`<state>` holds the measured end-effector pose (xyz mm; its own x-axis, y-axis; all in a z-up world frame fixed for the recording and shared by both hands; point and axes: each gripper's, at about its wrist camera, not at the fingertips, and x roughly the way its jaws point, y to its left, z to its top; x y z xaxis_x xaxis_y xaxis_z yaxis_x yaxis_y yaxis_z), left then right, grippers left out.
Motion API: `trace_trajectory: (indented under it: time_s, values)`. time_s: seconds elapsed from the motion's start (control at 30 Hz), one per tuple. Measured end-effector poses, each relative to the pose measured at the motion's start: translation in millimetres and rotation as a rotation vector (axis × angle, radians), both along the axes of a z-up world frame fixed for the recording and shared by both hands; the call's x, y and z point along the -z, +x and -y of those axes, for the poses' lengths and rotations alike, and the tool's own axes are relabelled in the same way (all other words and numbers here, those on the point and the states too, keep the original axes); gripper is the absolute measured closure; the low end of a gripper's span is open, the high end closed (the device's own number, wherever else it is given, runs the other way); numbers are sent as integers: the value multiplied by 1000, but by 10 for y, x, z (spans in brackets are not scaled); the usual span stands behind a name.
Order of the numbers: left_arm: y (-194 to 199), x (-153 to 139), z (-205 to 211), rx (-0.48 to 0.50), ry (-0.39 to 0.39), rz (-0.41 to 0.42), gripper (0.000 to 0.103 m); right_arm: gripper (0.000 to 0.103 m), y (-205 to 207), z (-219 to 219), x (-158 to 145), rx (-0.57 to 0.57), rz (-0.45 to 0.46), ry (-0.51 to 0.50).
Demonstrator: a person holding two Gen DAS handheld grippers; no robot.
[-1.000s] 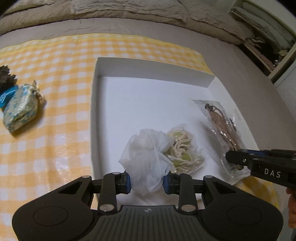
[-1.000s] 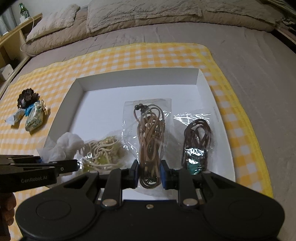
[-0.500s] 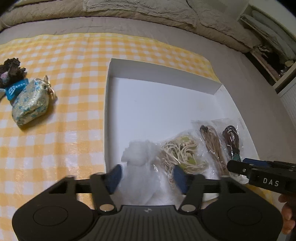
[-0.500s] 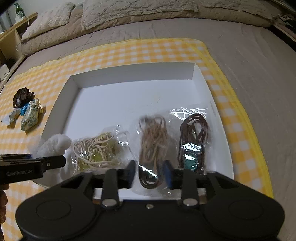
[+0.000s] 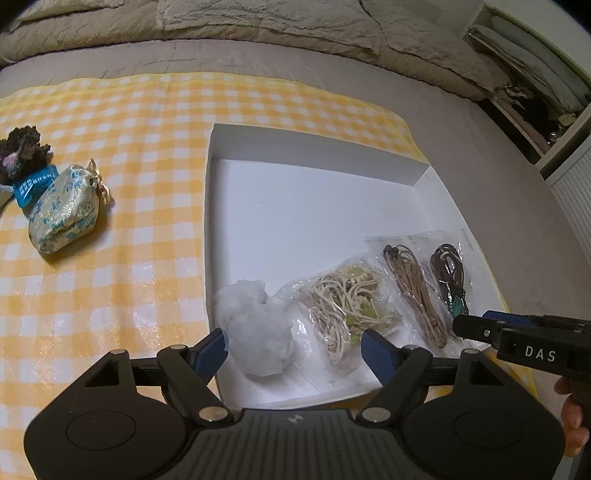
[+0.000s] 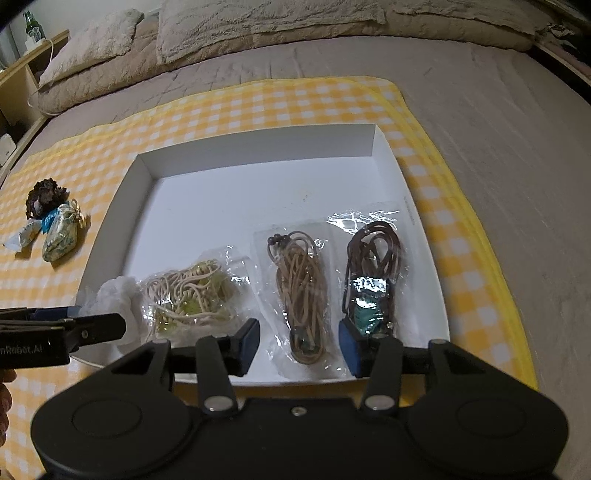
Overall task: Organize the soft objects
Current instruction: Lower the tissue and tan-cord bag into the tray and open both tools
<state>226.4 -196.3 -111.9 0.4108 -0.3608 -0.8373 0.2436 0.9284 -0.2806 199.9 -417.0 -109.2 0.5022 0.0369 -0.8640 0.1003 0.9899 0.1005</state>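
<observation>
Nearest us, the left gripper (image 5: 293, 345) has its jaws opening, blue pads clear on both sides of the crumpled white tissue-like bundle (image 5: 255, 332), which lies in the near-left corner of the shallow white cardboard tray (image 5: 314, 147). The right gripper (image 6: 299, 341) stands with jaws parted and empty, straddling the near end of the clear packet of tan cord (image 6: 301, 284) without pressing it. Along the tray's near edge, left to right, we list: the white bundle, a clear bag of cream string with green bits (image 5: 347, 306), the tan cord packet, and a clear packet of dark brown cord with a teal tag (image 6: 371, 273). Risks, as we judge them: a pad could drag the light bundle out over the low wall as the left gripper pulls away, and slippery film could slide or overlap its neighbour if the right pads brush it. At ten o'clock, outside the tray on the yellow-and-white checked cloth (image 5: 129, 129), wait a blue-patterned fabric pouch (image 5: 64, 212), a dark knitted piece (image 5: 22, 155) and a small white wrapper (image 6: 22, 238). The tray's left wall stands between them and the free far half. Beyond lies beige bedding (image 5: 258, 22).
</observation>
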Motion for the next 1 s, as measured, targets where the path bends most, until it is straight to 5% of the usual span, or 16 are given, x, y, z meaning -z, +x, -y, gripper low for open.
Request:
trace_trajectory:
  time_s: [0.43, 0.6, 0.8, 1.0]
  values:
    - [-155, -238, -48, 11, 0, 56, 20, 51, -203, 36, -268, 18, 74, 21]
    - [-222, -318, -80, -2, 27, 87, 11, 30, -300, 19, -341, 8, 104, 1]
    - [-281, -381, -153, -13, 59, 120, 0, 16, -409, -26, -409, -8, 140, -46]
    - [-334, -425, -198, 0, 82, 157, 0, 1, -527, -42, -451, -16, 176, -71]
